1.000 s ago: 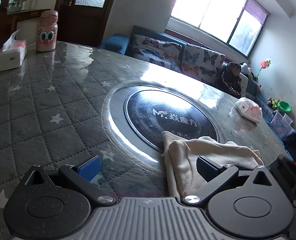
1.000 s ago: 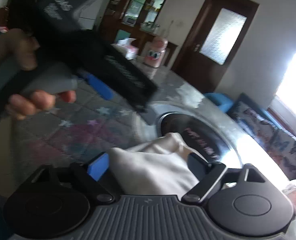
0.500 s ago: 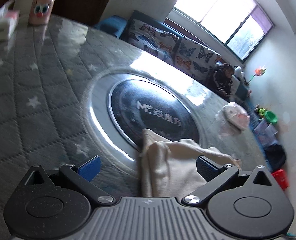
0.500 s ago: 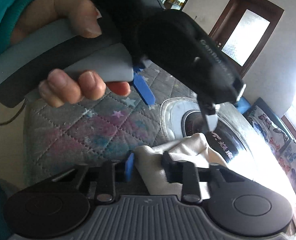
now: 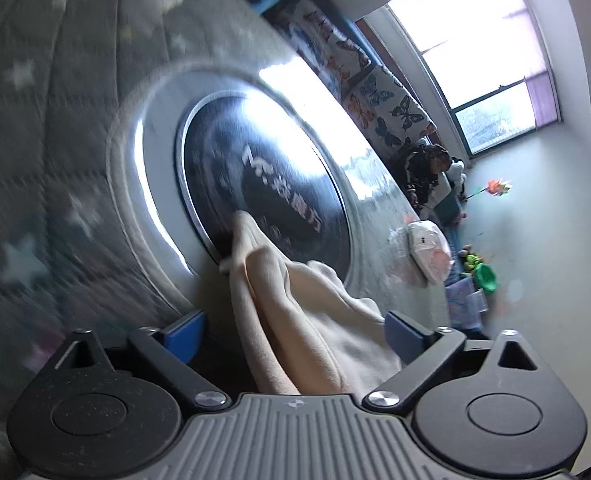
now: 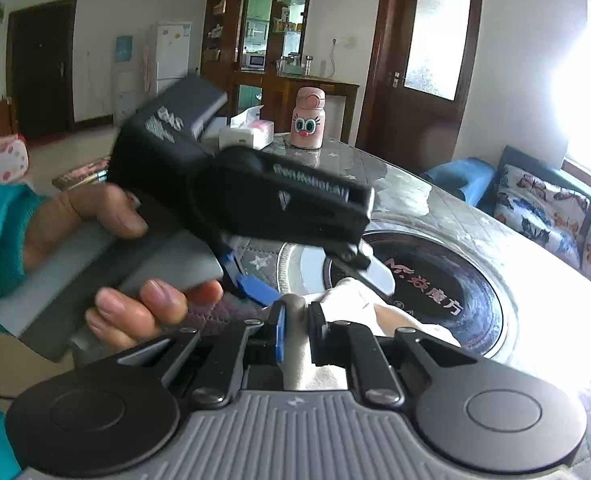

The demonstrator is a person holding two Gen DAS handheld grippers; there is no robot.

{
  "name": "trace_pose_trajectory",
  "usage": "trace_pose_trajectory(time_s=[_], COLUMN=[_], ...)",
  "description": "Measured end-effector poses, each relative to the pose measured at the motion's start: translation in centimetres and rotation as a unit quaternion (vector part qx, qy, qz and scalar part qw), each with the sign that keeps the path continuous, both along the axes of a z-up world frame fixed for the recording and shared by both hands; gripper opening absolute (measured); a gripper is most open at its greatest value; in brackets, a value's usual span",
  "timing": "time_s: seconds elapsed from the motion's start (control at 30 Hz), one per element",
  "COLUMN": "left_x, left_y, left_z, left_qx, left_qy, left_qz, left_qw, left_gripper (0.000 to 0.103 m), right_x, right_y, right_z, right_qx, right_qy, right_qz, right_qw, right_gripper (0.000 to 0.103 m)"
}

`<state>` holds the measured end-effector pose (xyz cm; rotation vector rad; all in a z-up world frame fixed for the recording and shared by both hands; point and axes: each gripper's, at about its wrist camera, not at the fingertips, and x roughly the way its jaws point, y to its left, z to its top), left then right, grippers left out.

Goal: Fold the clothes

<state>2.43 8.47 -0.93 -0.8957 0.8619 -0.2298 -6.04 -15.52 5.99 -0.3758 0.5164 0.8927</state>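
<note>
A cream cloth [image 5: 307, 320] lies bunched on the grey quilted table, its far tip over the rim of the black round hotplate [image 5: 279, 184]. My left gripper [image 5: 293, 334] is open, its blue fingers wide on either side of the cloth's folds; this view is tilted and blurred. In the right wrist view my right gripper [image 6: 297, 332] is shut on a fold of the cream cloth [image 6: 355, 304]. Just beyond it a hand [image 6: 135, 308] in a teal sleeve holds the left gripper [image 6: 319, 280], which hangs open over the cloth.
A pink cartoon bottle [image 6: 306, 124] and a tissue box [image 6: 247, 134] stand at the table's far edge. A plastic bag [image 5: 427, 248] lies on the table's right side. A butterfly-print sofa [image 5: 379, 96] and a seated person [image 5: 427, 172] are beyond the table.
My right gripper has gone from open to shut on a fold of the cloth. The left gripper has rolled sideways and come closer over the cloth, still open.
</note>
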Motion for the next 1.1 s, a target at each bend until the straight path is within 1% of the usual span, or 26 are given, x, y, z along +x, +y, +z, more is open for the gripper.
trace_pose_trajectory(time_s=[0.13, 0.17, 0.2, 0.23, 0.27, 0.3, 0.33, 0.37, 0.4, 0.47, 0.57, 0.6, 0.7, 0.77, 0.8, 0.87, 0.93, 1.0, 1.1], left_x=[0.7, 0.8, 0.8, 1.0, 1.1, 1.1, 1.1, 1.1, 1.1, 1.1, 0.9, 0.8, 0.8, 0.7, 0.8, 0.8, 0.8, 0.8, 0.7], left_y=[-0.4, -0.4, -0.4, -0.5, -0.5, -0.4, -0.3, -0.1, 0.0, 0.2, -0.1, -0.3, -0.7, -1.0, -1.1, -1.5, -1.8, -2.1, -2.5], left_z=[-1.2, -1.4, -1.6, -1.8, -2.0, -2.3, -2.5, -2.7, -2.9, -3.1, -2.9, -2.7, -2.2, -2.0, -1.9, -1.7, -1.6, -1.4, -1.1], left_qx=[-0.045, -0.052, -0.055, -0.053, -0.048, -0.046, -0.047, -0.047, -0.045, -0.045, -0.028, -0.02, 0.003, 0.012, 0.017, 0.027, 0.037, 0.046, 0.062], left_qy=[0.012, 0.015, 0.017, 0.019, 0.022, 0.024, 0.027, 0.03, 0.033, 0.033, 0.025, 0.021, 0.011, 0.009, 0.007, 0.005, 0.002, 0.0, -0.003], left_qz=[0.002, 0.002, 0.002, 0.001, -0.001, 0.0, 0.001, 0.001, 0.002, 0.001, -0.005, -0.008, -0.016, -0.018, -0.02, -0.022, -0.024, -0.026, -0.03], left_qw=[0.9989, 0.9985, 0.9983, 0.9984, 0.9986, 0.9987, 0.9985, 0.9985, 0.9984, 0.9984, 0.9993, 0.9995, 0.9998, 0.9997, 0.9996, 0.9994, 0.999, 0.9986, 0.9976], left_gripper=[0.08, 0.074, 0.065, 0.059, 0.047, 0.037, 0.033, 0.025, 0.019, 0.017, 0.017, 0.017, 0.017, 0.017, 0.017, 0.017, 0.017, 0.017, 0.017], right_x=[-0.1, -0.1, -0.1, 0.0, 0.1, 0.1, 0.1, 0.0, 0.0, 0.0, 0.2, 0.1, 1.4, 2.6, 3.2, 4.3, 5.5, 6.5, 7.6], right_y=[-0.7, -0.7, -0.7, -0.7, -0.6, -0.5, -0.6, -0.7, -0.9, -1.5, -3.3, -4.1, -7.2, -9.4, -10.7, -13.2, -15.8, -17.5, -19.2], right_z=[0.1, -0.1, -0.2, -0.4, -0.4, -0.6, -0.8, -0.8, -0.7, -0.5, -0.2, -0.1, -0.4, -0.8, -1.0, -1.4, -2.1, -3.0, -4.4], right_qx=[0.008, 0.008, 0.008, 0.007, 0.007, 0.006, 0.007, 0.008, 0.01, 0.015, 0.022, 0.023, 0.022, 0.02, 0.02, 0.023, 0.029, 0.041, 0.065], right_qy=[0.002, 0.004, 0.006, 0.006, 0.007, 0.008, 0.01, 0.01, 0.012, 0.019, 0.027, 0.028, 0.037, 0.04, 0.041, 0.045, 0.051, 0.067, 0.097], right_qz=[0.003, 0.005, 0.008, 0.011, 0.013, 0.015, 0.016, 0.014, 0.013, 0.009, -0.016, -0.031, -0.093, -0.141, -0.167, -0.214, -0.252, -0.28, -0.295], right_qw=[1.0, 1.0, 1.0, 1.0, 1.0, 1.0, 1.0, 1.0, 1.0, 1.0, 0.999, 0.999, 0.995, 0.989, 0.985, 0.976, 0.966, 0.957, 0.948], right_gripper=[0.01, 0.01, 0.01, 0.01, 0.01, 0.011, 0.012, 0.014, 0.017, 0.02, 0.022, 0.025, 0.029, 0.03, 0.032, 0.038, 0.039, 0.039, 0.039])
